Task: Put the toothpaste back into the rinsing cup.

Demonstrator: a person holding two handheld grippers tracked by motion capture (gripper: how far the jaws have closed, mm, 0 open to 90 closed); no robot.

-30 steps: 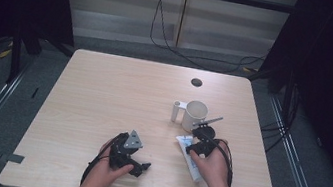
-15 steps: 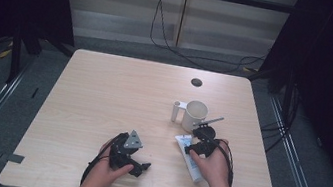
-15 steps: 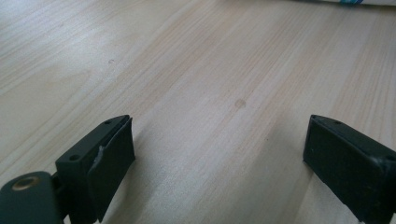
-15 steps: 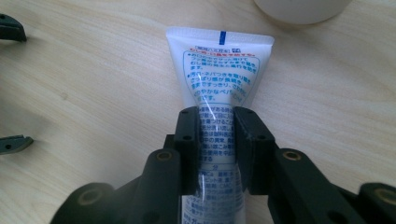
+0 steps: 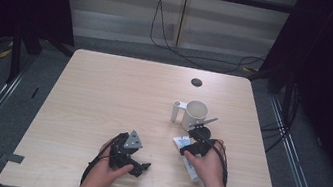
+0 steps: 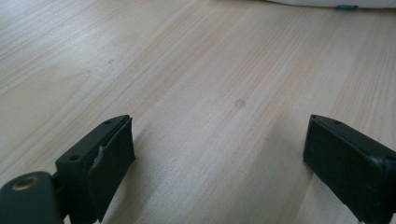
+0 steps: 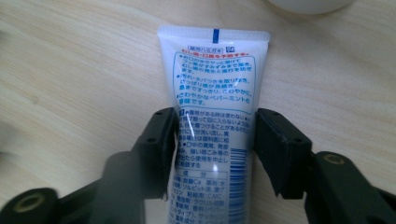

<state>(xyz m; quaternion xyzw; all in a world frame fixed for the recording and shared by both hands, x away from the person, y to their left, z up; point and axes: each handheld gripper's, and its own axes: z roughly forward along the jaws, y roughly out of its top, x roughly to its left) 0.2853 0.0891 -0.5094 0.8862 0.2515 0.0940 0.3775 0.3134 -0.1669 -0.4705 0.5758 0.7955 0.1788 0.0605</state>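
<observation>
A white toothpaste tube [image 7: 212, 84] with blue and red print lies flat on the wooden table [image 5: 118, 96], its crimped end pointing away from me. My right gripper [image 7: 215, 121] straddles it. Its jaws have just been opening and now stand at the tube's two long edges without squeezing it. From above, the tube [image 5: 192, 171] runs under the right hand, with the right gripper [image 5: 187, 145] over its far part. My left gripper [image 5: 142, 166] rests near the table's front edge, lying low. Its jaws [image 6: 219, 126] are wide apart over bare wood.
A white mug [image 5: 195, 115] stands just beyond the right gripper, its handle turned left. A black cable hole [image 5: 196, 82] sits near the table's far edge. Dark curtains flank the table and cables run on the floor behind.
</observation>
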